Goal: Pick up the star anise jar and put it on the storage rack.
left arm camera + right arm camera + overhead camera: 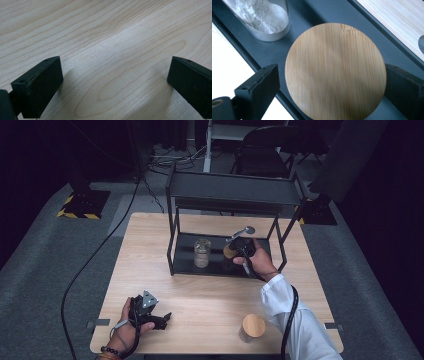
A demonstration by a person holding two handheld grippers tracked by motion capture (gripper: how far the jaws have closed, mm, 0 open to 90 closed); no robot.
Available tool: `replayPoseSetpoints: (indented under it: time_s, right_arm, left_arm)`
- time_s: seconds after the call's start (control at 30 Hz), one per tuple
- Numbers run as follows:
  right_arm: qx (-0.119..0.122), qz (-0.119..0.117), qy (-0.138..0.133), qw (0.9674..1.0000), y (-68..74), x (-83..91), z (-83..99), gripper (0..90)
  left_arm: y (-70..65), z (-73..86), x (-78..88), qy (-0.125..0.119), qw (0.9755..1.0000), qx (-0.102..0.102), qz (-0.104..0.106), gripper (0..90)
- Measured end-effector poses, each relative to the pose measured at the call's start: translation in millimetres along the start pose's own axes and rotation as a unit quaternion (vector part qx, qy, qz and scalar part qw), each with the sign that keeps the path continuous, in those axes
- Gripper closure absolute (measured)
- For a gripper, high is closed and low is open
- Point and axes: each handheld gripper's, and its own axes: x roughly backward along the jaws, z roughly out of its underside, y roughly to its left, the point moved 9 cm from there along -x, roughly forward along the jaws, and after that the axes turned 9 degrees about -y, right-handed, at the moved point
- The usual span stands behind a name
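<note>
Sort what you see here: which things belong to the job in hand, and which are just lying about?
In the job:
right hand-held gripper
wooden-lidded jar between its jaws
black shelf rack

Lying about:
open jar of white powder
lidded jar near the table edge
left hand-held gripper, idle

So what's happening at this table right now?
A person works with a gripper in each hand. The right gripper is at the lower shelf of the black rack, its fingers on either side of a jar's round bamboo lid, with a gap showing at the left finger. Beside it on the shelf stands a glass jar holding white powder. The left gripper rests open on the wooden table. Another bamboo-lidded jar waits near the table's front edge.
</note>
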Motion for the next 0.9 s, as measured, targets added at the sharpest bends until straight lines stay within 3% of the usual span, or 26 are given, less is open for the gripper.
replayPoseSetpoints:
  time_s: [0.2, 0.9]
  right_arm:
    - [-0.003, 0.005, -0.008, 0.9999, 0.8, 4.6, -2.5, 4.7]
    - [0.035, 0.024, -0.058, 0.9974, 9.5, 39.7, -16.9, 4.4]
  left_arm:
    - [0.0, 0.0, 0.0, 0.000, 1.0000, 0.000, 0.000, 0.0]
    - [0.0, 0.0, 0.0, 0.000, 1.0000, 0.000, 0.000, 0.0]
